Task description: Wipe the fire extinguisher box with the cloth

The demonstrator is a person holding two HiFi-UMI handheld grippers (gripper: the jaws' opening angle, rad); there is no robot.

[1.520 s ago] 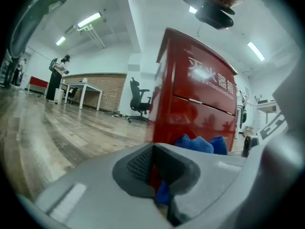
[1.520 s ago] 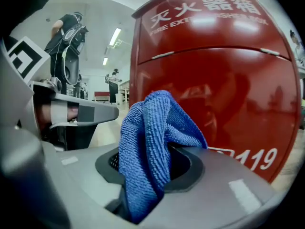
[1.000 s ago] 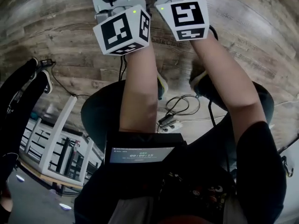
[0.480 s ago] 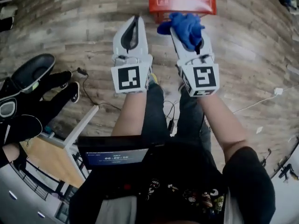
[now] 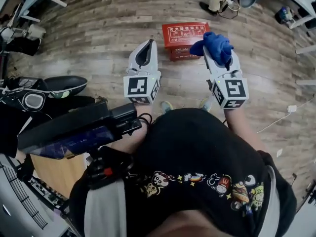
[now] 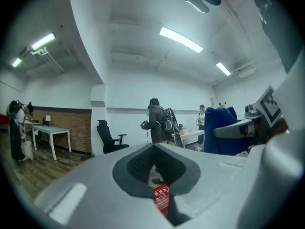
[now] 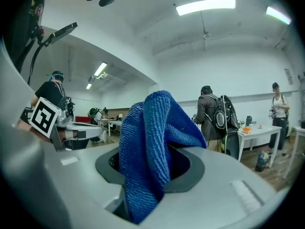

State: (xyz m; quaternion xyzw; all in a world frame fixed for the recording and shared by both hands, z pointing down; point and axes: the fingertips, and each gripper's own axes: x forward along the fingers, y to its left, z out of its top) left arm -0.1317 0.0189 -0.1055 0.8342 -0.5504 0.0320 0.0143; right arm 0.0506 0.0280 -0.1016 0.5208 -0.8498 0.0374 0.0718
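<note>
Now versus half a second back: the fire extinguisher box (image 5: 185,33), then cut off by the top of the head view, shows whole and lies flat on the floor (image 5: 98,28), ahead of both grippers.

- Box: red, rectangular, hard-edged, white print on its lid.
- Floor: grey-brown wood planks with visible grain.
- Cloth (image 5: 215,46): blue, nubby microfibre, bunched in soft folds, as before.
- Right gripper (image 5: 217,51): grey moulded plastic, fingers clamped on the cloth (image 7: 152,147), which bulges above their tips.
- Left gripper (image 5: 149,42): same make, fingers closed tip to tip, holding nothing; a sliver of the box (image 6: 161,198) shows below them.
</note>
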